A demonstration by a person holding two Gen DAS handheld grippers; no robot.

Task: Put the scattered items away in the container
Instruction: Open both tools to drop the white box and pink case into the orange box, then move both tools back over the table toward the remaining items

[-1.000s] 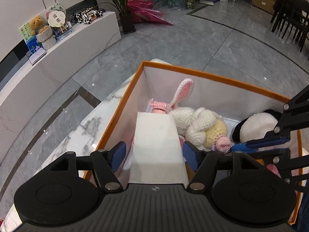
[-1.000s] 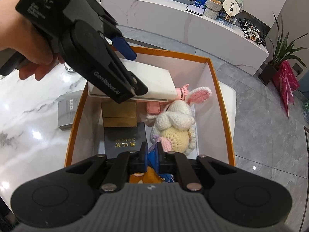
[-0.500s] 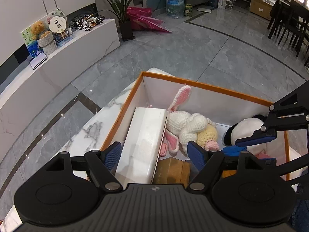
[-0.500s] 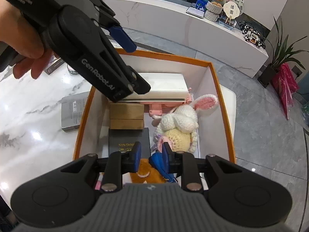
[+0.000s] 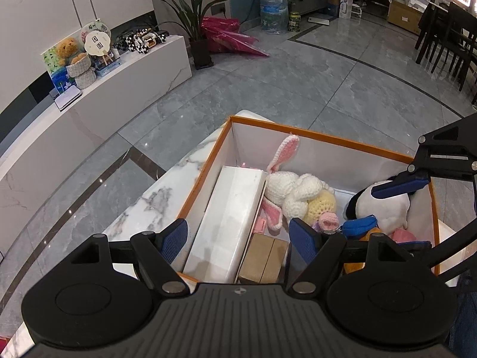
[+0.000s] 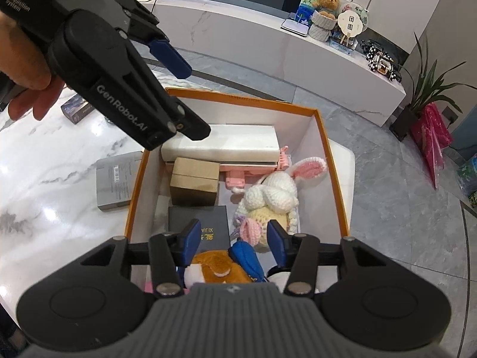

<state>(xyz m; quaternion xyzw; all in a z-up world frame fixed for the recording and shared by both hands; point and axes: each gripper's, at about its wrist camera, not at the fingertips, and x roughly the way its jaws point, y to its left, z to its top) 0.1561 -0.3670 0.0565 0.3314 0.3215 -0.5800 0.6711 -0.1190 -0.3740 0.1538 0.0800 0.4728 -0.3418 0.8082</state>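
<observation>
An orange-rimmed white container (image 5: pixel 328 138) (image 6: pixel 238 98) stands on the marble table. Inside, a long white box (image 5: pixel 232 217) (image 6: pixel 220 141) lies along one wall, beside a crochet bunny (image 5: pixel 295 191) (image 6: pixel 274 191), a brown carton (image 6: pixel 195 182), a black case (image 6: pixel 202 223) and a black-and-white plush (image 5: pixel 384 205). My left gripper (image 5: pixel 238 238) (image 6: pixel 184 95) hangs open above the white box, clear of it. The jaws of my right gripper (image 6: pixel 233 238) (image 5: pixel 408 214) are opening over a blue pouch (image 6: pixel 247 258) (image 5: pixel 357 225) that rests on an orange plush (image 6: pixel 214 265); the pads do not press it.
Outside the container, a grey flat box (image 6: pixel 114 180) lies on the marble table (image 6: pixel 44 179) against the container's side, with a dark box (image 6: pixel 79 107) farther back. A person's hand (image 6: pixel 29 89) holds the left gripper. The table ends just beyond the container, over grey floor tiles.
The left gripper let go of the white box, which settled along the container wall, and the gripper lifted. The right jaws went from shut on the blue pouch to spread apart.
</observation>
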